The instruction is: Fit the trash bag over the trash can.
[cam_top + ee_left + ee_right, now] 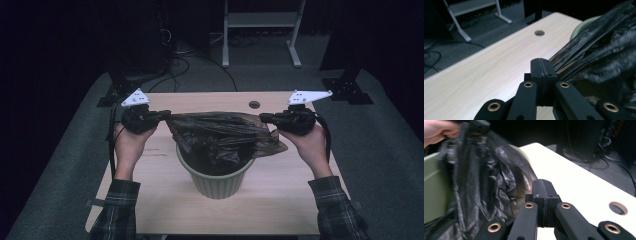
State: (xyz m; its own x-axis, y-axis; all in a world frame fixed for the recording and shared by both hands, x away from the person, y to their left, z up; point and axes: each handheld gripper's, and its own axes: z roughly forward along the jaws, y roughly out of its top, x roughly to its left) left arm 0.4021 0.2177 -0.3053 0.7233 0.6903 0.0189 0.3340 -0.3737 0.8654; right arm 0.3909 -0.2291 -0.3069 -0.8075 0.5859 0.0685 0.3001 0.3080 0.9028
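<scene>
A pale green bin stands at the middle of the wooden table. A black plastic bag hangs into its mouth and is stretched wide above the rim. My left gripper is shut on the bag's left edge, and my right gripper is shut on its right edge. In the left gripper view the jaws are pressed together, with the bag fanning off to the right past the bin's rim. In the right gripper view the shut gripper has the bag and bin to its left.
A round cable hole sits in the tabletop at the back. A white frame stand and loose cables lie on the dark floor behind the table. Black stand feet flank the table's far corners.
</scene>
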